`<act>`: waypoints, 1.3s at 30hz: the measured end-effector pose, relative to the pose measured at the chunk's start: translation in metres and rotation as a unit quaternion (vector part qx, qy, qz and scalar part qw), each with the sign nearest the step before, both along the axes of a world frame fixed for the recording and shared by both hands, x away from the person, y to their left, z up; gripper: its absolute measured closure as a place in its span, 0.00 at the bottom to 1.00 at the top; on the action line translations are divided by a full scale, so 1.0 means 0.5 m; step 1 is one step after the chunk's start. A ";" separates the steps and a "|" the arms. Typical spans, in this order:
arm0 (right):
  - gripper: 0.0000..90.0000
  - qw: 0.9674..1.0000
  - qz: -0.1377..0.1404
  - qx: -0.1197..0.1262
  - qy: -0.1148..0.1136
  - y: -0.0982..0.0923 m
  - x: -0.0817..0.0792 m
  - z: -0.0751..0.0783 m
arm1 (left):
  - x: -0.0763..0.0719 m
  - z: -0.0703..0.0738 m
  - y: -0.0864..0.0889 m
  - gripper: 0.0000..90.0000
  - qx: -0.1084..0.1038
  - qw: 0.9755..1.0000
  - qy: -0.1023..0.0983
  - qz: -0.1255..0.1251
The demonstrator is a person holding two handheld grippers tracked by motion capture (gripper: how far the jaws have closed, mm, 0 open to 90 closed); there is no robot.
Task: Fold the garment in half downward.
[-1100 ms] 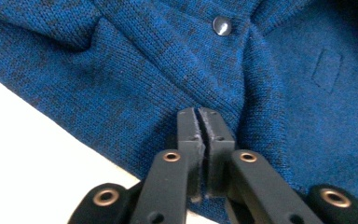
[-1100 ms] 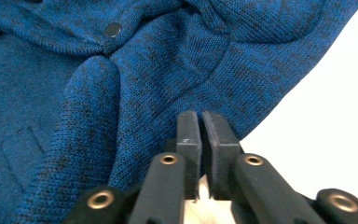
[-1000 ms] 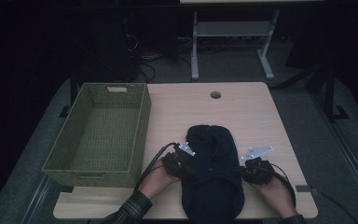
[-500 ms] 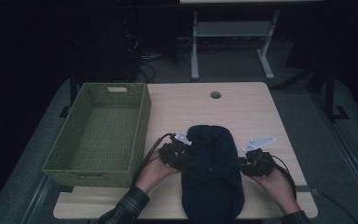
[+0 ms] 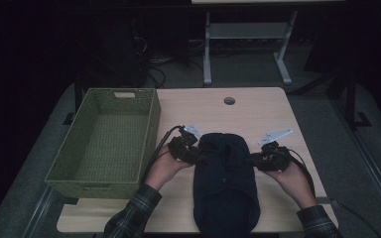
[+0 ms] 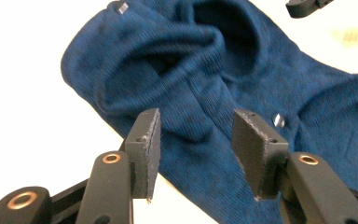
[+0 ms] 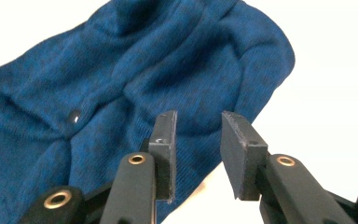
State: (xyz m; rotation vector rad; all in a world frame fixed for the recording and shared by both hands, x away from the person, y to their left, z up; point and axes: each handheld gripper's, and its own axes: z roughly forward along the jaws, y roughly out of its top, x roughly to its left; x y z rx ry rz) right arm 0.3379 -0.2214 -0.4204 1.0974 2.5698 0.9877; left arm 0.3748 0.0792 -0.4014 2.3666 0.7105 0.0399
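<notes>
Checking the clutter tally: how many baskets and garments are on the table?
2: one green basket on the table's left side, and one dark blue knitted garment lying between the left gripper and right gripper. Nothing seems hidden inside the basket.

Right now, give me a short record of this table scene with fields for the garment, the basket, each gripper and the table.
garment: dark blue knitted garment with small metal snaps, lying flat and folded at mid table
basket: green woven rectangular basket, empty, left of the garment
left gripper: jaws have just been closing a little, stand apart above the knit, nothing pinched
right gripper: jaws apart over the garment's edge, gripping nothing
table: light wooden table with a round cable hole near the far edge
</notes>
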 end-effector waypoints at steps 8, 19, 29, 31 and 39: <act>0.72 1.000 0.002 -0.004 -0.002 0.002 0.043 0.022 | 0.040 0.027 -0.010 0.62 -0.001 1.000 -0.013 0.016; 0.72 1.000 -0.004 0.016 -0.008 0.002 0.101 0.045 | 0.109 0.031 -0.022 0.64 0.003 0.999 -0.023 0.032; 0.71 1.000 -0.006 0.002 -0.002 0.007 0.154 0.031 | 0.169 0.012 -0.025 0.63 0.013 0.999 -0.024 0.045; 0.71 1.000 -0.009 0.003 -0.001 0.009 0.165 0.029 | 0.180 0.004 -0.026 0.62 0.021 0.999 -0.020 0.046; 0.71 1.000 -0.016 0.004 0.001 0.014 0.193 0.010 | 0.203 -0.041 -0.043 0.57 0.045 0.998 -0.008 0.045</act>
